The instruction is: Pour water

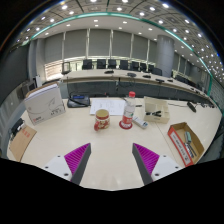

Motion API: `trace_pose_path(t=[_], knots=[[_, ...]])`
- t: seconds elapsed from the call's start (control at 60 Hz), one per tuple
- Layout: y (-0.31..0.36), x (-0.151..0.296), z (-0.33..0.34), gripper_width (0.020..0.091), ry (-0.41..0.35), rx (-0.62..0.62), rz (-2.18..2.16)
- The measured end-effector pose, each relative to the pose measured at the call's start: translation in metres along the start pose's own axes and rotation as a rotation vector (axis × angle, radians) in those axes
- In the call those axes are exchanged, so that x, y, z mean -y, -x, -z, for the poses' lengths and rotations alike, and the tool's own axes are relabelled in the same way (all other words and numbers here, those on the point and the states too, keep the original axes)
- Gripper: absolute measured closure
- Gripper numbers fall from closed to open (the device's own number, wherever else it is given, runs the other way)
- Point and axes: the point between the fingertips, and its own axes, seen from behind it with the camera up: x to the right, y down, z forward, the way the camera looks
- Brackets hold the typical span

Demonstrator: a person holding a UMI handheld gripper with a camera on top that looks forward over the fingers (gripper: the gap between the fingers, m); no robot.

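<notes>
While nothing sits between its two fingers, the tool [111, 160] is held open above the near edge of a pale tabletop [110, 140], its magenta pads [77, 156] spread well apart and facing each other. Beyond the fingers, toward the middle of the tabletop, stands a clear plastic bottle [128, 109] with a red cap and a red label; the tool does not touch it. Just beside the bottle, to its left, is a short jar [101, 119] with a yellowish lid and darker contents. A white sheet of paper [107, 104] lies flat behind these two. Near the right edge of the tabletop sits an open cardboard box [185, 141] with an orange inner side, and a smaller brown box [156, 107] stands farther back. At the far left corner is a white box-shaped item [44, 103]. Behind the tabletop are black office chairs [105, 64] and large windows under ceiling spotlights.
</notes>
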Motion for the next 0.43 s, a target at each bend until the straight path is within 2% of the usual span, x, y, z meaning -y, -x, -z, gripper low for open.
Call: trace_pose_path(t=[0.183,0.433], knots=[[0.013,-0.014,0.052,0.0243,-0.017,0.001,0.027],[0.005,-0.012,0.067,0.0244,-0.032,-0.026,0.020]])
